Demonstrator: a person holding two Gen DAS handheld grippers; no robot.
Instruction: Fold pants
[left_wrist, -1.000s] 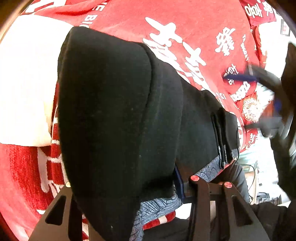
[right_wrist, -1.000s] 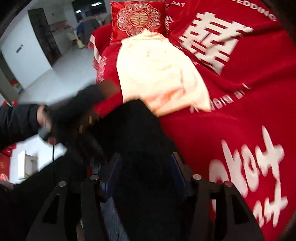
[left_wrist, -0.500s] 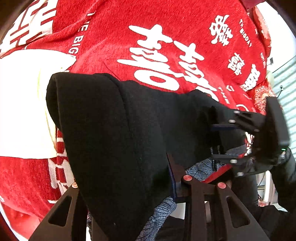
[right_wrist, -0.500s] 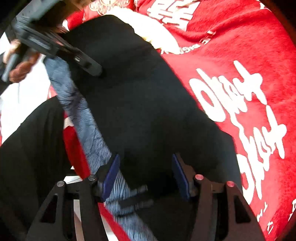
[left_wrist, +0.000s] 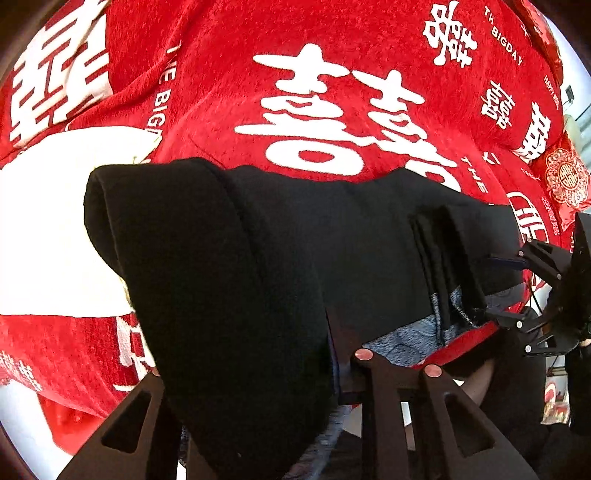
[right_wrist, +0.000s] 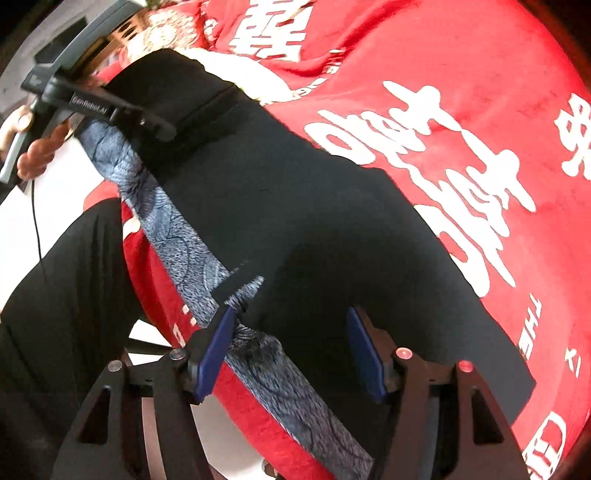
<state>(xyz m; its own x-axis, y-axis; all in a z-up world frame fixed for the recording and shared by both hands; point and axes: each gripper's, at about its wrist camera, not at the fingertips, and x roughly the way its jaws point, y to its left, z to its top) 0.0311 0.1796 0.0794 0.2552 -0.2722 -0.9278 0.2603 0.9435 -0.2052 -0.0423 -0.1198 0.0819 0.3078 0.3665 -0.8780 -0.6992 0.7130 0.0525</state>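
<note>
Left wrist view: the left gripper (left_wrist: 258, 369) has its jaws clamped on a thick fold of the black pants (left_wrist: 332, 251), which stretch off to the right over the red blanket (left_wrist: 229, 74). A white cloth (left_wrist: 48, 236) lies at the left. The right gripper (left_wrist: 517, 288) sits at the far right end of the pants.

Right wrist view: the right gripper (right_wrist: 291, 354) has been opening, blue pads (right_wrist: 364, 350) apart with the pants' waistband between them, grey lining (right_wrist: 177, 236) showing. A hand (right_wrist: 26, 147) holds the left gripper (right_wrist: 155, 125) up top.
</note>
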